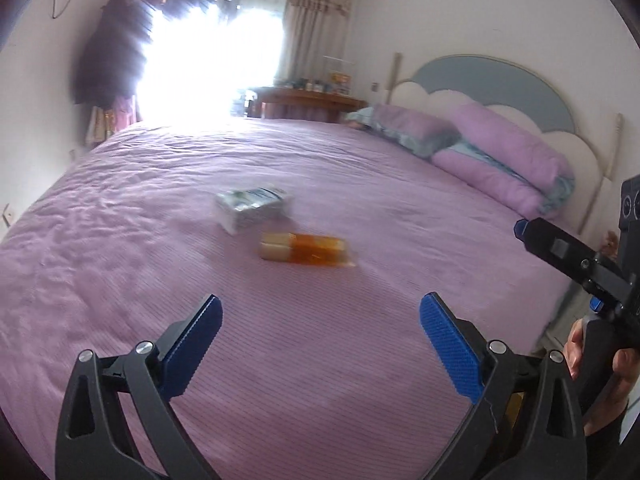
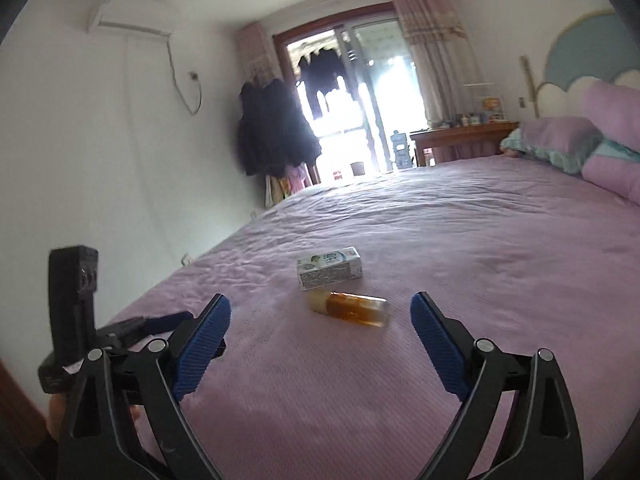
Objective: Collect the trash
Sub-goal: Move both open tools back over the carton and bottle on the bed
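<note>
Lilac ribbed cotton covers the wide bed (image 1: 120, 240), and two bits of trash lie on it near the middle of both views: a small white-and-green printed cardboard box (image 2: 329, 267) and, just beside it toward the camera, a clear amber plastic bottle with a pale cream cap (image 2: 352, 308), lying on its side. Whether they touch is hard to tell through the blur.

Both look light. The box should be stiff across its short faces but may crush if squeezed hard; its long flat sides offer the best hold. The smooth round bottle may roll or slip, so a grip across the middle of its body seems safest.

Both the left gripper (image 1: 320, 332) and the right gripper (image 2: 320, 330) stand spread wide with nothing between their blue pads, short of both items.
</note>
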`<move>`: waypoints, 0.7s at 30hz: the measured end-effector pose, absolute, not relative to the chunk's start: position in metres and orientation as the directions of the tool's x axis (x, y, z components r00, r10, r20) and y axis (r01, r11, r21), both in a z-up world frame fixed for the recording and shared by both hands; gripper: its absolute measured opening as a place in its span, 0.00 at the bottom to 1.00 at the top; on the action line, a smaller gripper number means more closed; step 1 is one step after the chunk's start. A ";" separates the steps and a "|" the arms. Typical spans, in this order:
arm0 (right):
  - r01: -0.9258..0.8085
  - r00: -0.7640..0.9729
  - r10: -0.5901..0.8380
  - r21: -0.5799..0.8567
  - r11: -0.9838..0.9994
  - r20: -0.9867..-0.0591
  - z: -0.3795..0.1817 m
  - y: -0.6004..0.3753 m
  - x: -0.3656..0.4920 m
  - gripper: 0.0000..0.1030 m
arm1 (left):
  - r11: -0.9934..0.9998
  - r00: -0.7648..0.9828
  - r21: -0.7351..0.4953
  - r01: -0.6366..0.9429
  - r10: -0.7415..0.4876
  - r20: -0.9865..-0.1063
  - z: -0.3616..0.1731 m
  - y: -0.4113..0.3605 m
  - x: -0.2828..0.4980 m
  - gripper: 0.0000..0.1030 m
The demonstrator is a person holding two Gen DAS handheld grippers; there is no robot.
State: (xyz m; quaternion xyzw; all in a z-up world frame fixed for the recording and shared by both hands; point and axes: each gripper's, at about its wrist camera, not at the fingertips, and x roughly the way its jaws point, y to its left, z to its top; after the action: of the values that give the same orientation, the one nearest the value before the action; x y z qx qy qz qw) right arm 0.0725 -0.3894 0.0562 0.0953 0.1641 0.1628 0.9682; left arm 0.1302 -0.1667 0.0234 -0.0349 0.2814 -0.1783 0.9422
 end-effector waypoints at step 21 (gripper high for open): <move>-0.529 0.678 0.403 -0.028 0.848 -0.614 -0.014 -0.345 0.249 0.91 | 0.956 0.722 -0.189 0.223 -0.292 -0.627 -0.023 -0.120 0.236 0.96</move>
State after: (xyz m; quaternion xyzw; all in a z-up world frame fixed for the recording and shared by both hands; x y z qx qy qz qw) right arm 0.2485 -0.3445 -0.0140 -0.1023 0.3086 0.2561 0.9103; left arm 0.2363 -0.1196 -0.0233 -0.0499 0.3460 -0.1390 0.9265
